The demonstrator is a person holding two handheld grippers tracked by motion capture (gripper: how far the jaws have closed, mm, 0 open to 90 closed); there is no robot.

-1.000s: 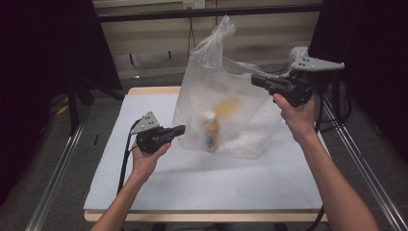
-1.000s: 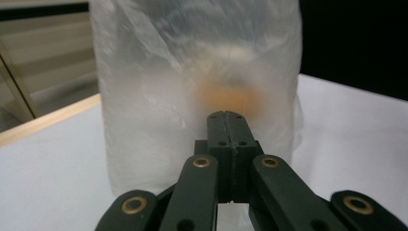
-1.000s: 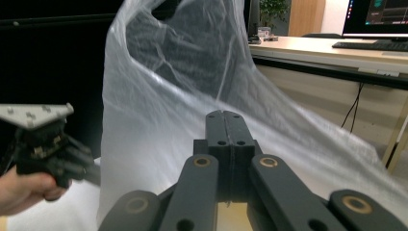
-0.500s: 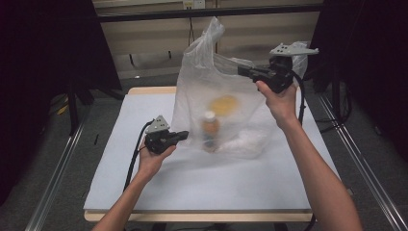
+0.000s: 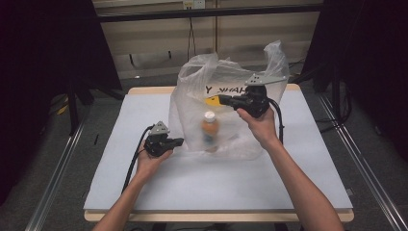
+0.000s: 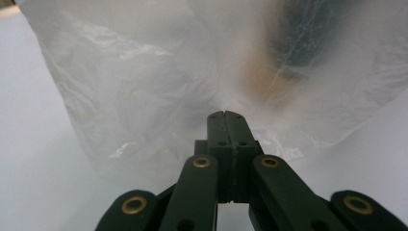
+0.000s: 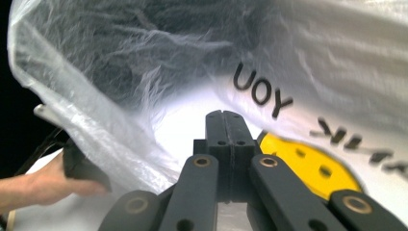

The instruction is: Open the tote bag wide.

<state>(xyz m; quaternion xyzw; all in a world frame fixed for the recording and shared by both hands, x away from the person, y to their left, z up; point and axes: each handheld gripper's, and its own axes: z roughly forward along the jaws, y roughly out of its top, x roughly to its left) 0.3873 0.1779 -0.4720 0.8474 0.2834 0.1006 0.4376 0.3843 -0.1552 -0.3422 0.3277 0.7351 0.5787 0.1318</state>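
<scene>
While both claws sit pressed together, the plastic bag [image 5: 226,110] stands between them.

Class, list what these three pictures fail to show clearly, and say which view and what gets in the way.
- Bottle label: high view, blurred behind the plastic bag.
- Bag's printed words: right gripper view, mirrored, cut by the edge.
- Whether each claw pinches film: both gripper views, jaws closed, film unclear.

The clear plastic bag [image 5: 226,96] carries black lettering, seen mirrored through the film; in the high view, at the frame's upper middle, it reads roughly "THANK Y" backwards, above a yellow smiley face [image 5: 213,101]; in the right gripper view, upper right, "YOU" [image 7: 262,91] appears reversed, with further letters partly legible beside it.
</scene>
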